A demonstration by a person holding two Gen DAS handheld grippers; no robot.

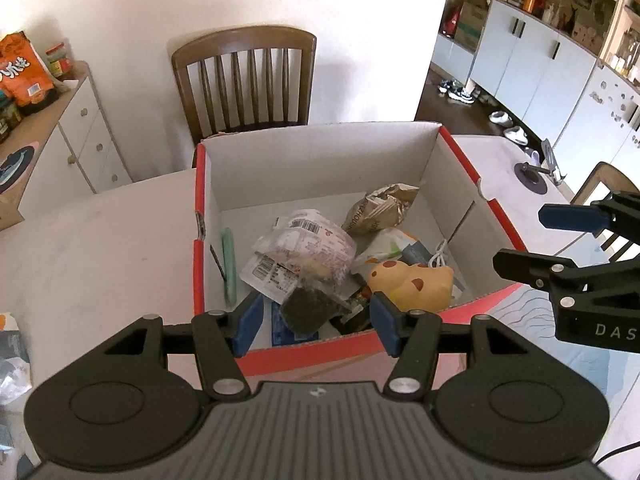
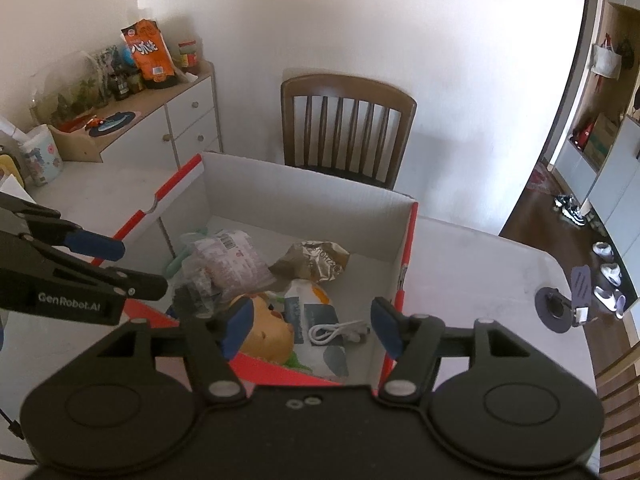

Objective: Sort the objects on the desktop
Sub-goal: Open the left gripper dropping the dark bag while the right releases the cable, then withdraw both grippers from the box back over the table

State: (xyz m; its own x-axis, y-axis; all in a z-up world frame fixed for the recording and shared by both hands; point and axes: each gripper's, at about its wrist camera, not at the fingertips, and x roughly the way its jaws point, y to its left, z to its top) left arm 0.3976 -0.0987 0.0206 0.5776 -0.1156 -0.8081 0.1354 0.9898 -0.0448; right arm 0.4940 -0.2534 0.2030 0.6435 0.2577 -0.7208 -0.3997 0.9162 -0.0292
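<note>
A red-and-white cardboard box stands on the white table. Inside lie a yellow spotted plush toy, clear snack packets with barcodes, a crumpled brown bag, a dark packet, a coiled white cable and a green stick. My left gripper is open and empty above the box's near edge. My right gripper is open and empty above the box's near right corner.
A wooden chair stands behind the table. A white sideboard with snack bags is at the left. A black grommet sits on the table at right. Wrappers lie at the left edge.
</note>
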